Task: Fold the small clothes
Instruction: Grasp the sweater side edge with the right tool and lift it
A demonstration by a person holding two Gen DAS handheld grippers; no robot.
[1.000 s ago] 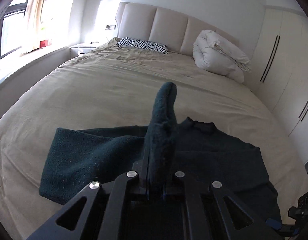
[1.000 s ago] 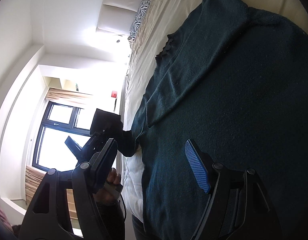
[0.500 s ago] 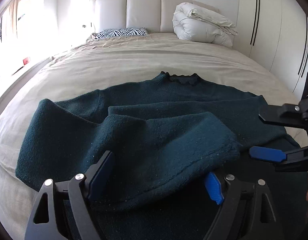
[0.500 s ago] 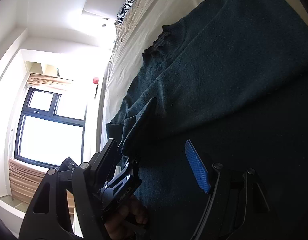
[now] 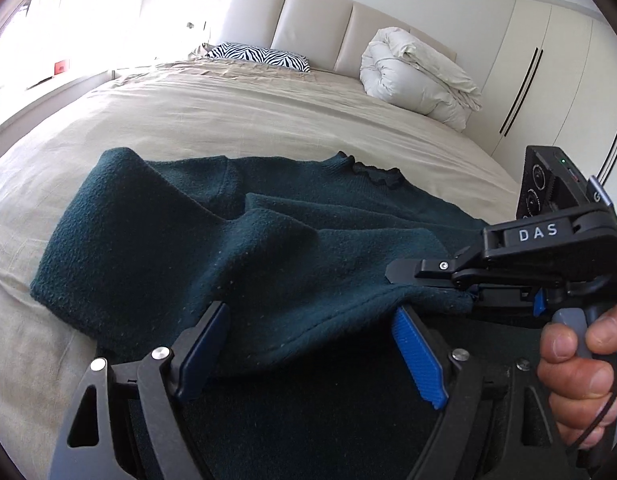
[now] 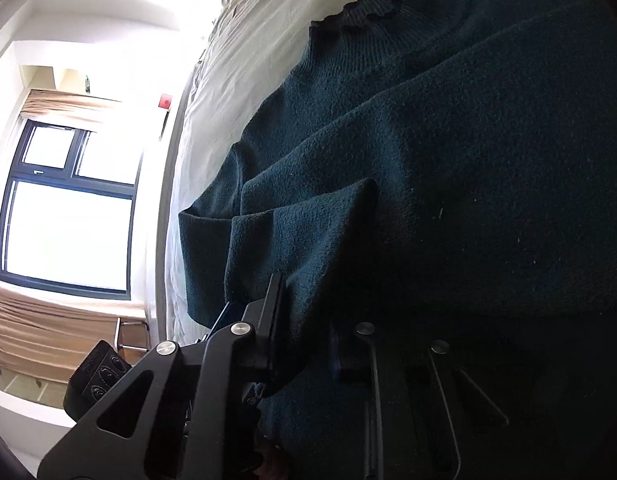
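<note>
- A dark green sweater [image 5: 236, 248] lies flat on the bed [image 5: 236, 120], with one sleeve folded across its middle.
- The left tool [image 5: 312, 344] is spread wide and holds nothing. It sits just over the folded sleeve.
- The right tool [image 6: 304, 344] is pinched tight on the sleeve's end [image 5: 436, 296].
- A hand [image 5: 580, 376] grips the right tool's handle.
- A zebra pillow [image 5: 256, 54] and a rolled white blanket [image 5: 416, 76] sit by the headboard.

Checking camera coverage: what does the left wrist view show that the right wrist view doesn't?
Left wrist only: the rolled white duvet, white wardrobe doors, the open left gripper, and the right gripper pinching the folded sleeve cuff. Right wrist only: the dark-framed window and beige curtain. Both: the dark teal knit sweater on the beige bedsheet, and the zebra-print pillow.
</note>
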